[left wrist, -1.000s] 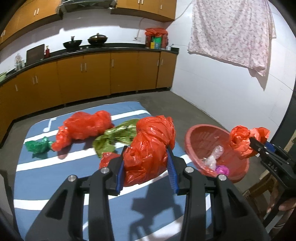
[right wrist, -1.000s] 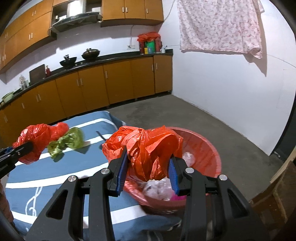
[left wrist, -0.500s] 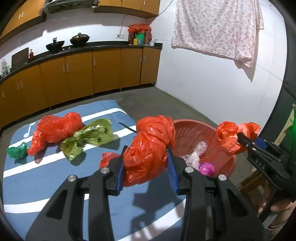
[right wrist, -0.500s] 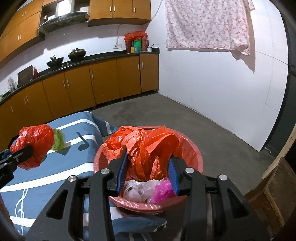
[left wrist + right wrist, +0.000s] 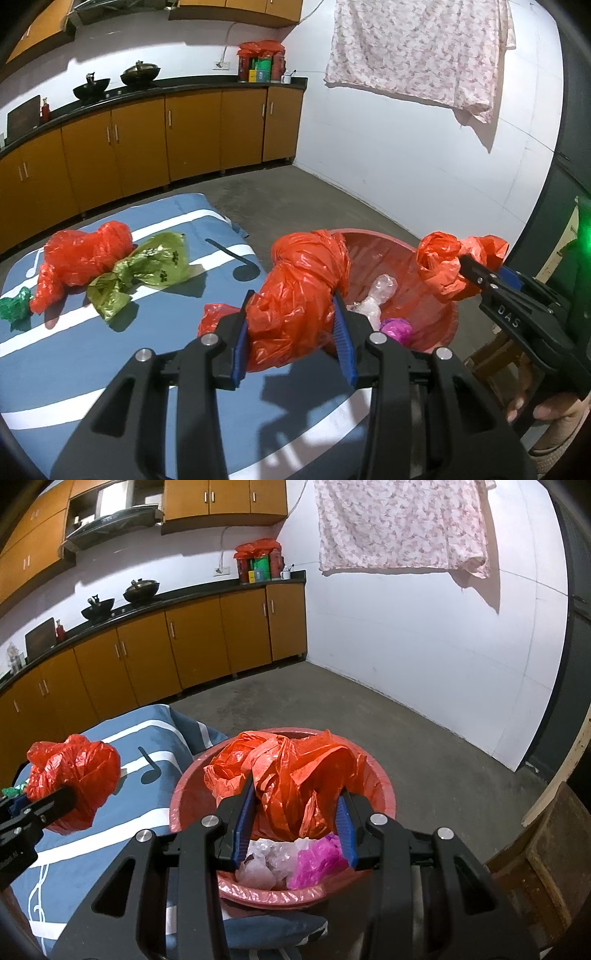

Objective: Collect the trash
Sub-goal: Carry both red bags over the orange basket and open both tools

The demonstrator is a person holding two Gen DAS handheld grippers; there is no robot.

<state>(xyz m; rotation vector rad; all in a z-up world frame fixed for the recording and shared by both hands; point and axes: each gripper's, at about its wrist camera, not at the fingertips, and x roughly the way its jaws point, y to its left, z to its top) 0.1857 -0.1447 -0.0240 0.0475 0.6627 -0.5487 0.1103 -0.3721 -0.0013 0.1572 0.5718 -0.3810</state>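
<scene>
The right gripper [image 5: 295, 812] clenches a crumpled red bag [image 5: 295, 775] above the red basin [image 5: 192, 786] at the bed's [image 5: 110, 354] right edge, apparently for dropping, the left gripper [image 5: 291, 328] grips a knotted red bag [image 5: 299, 291] beside its rim (nothing intervenes), while red, green and olive bags [image 5: 147, 269] lie beyond.

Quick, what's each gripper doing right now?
Left gripper: shut on a knotted red bag, beside the basin.
Right gripper: shut on a crumpled red bag, over the basin.
</scene>
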